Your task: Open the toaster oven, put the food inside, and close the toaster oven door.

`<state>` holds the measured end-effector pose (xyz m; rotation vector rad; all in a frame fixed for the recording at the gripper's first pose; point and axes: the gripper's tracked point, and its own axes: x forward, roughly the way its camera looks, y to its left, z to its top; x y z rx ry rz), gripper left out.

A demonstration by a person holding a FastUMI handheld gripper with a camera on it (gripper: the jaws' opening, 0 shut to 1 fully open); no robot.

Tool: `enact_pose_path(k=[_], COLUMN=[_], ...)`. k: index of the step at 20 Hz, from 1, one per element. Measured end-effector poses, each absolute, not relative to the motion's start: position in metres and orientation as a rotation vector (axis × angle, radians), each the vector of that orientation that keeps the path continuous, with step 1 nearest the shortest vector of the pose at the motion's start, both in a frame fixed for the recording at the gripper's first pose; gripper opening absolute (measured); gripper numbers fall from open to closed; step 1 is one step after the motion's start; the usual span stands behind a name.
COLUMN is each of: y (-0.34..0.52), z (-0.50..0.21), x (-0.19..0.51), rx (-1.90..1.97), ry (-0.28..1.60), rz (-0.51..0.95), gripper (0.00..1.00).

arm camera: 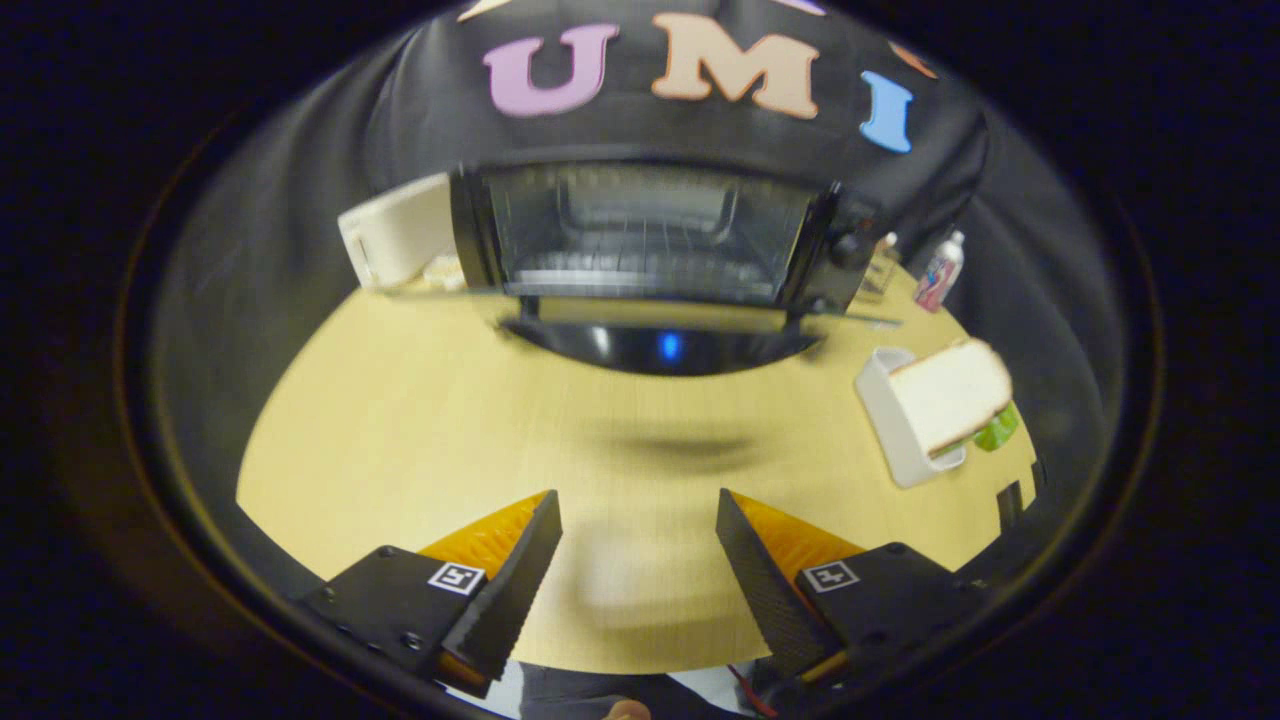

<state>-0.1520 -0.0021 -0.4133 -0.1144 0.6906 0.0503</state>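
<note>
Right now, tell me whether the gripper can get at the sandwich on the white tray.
Probably yes: the gripper is open and empty, and bare table lies between it and the sandwich, which stands exposed on the white tray.

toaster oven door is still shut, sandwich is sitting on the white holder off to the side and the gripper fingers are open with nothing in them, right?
Not quite: the toaster oven door is open, folded down flat in front, with the rack visible inside, as the gripper view shows. The rest holds: the sandwich sits on the white holder, and the gripper is open and empty over the table.
</note>
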Motion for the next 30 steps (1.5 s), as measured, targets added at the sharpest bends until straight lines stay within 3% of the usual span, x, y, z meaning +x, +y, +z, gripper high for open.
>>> enact_pose_path(k=[2,5,10,30], y=[0.008,0.012,0.023,0.003], z=[-0.339,-0.289,-0.340,-0.462], x=[-0.105,-0.046,0.001,-0.110], rx=[-0.055,-0.087,-0.135,-0.098], ry=[0.426,0.322,0.423,0.746], rz=[0.052,0.031,0.065,0.046], gripper=[0.98,0.98,0.98,0.97])
